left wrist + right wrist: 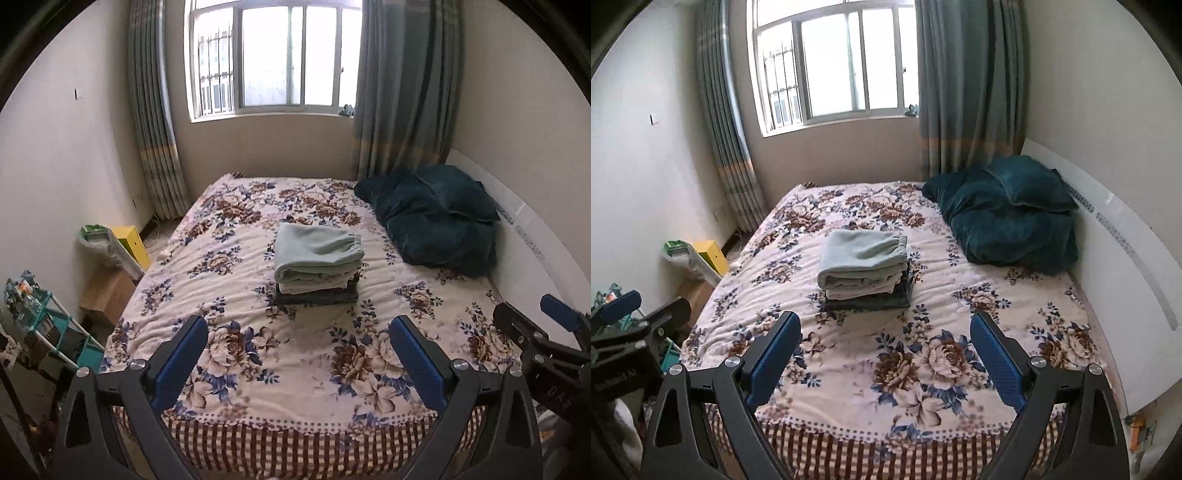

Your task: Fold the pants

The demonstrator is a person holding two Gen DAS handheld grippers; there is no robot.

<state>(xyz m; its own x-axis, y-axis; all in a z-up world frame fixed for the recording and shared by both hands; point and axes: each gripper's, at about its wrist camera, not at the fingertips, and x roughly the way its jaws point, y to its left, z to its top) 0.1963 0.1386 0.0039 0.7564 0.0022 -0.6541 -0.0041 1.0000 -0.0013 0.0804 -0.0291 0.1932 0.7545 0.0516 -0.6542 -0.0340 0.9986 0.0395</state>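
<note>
Green pants, pale and soft, sit folded on top of a small pile of clothes in the middle of the bed. The pile is straight ahead of both hand-held grippers and well apart from them. Under the pants lie a light piece and a dark grey piece, but only their edges show, so it is hard to tell what they are.

The left hand-held gripper is spread wide, and its blue pads hold nothing. It hangs over the near end of the bed and touches nothing. The right hand-held gripper is spread just as wide, and it is empty too.

Each view shows a bit of the other hand-held gripper, cut off at the edge. The left view shows it at the far right side, and the right view shows it at the far left side.

A dark teal blanket with a pillow on it is bunched up ahead and to the right, against the white headboard. The left view shows more of the stuff on the floor to the left: a yellow box, a plastic bag, a cardboard box and a teal rack. What is on the rack is too blurry to name. The right view shows more of the headboard.
</note>
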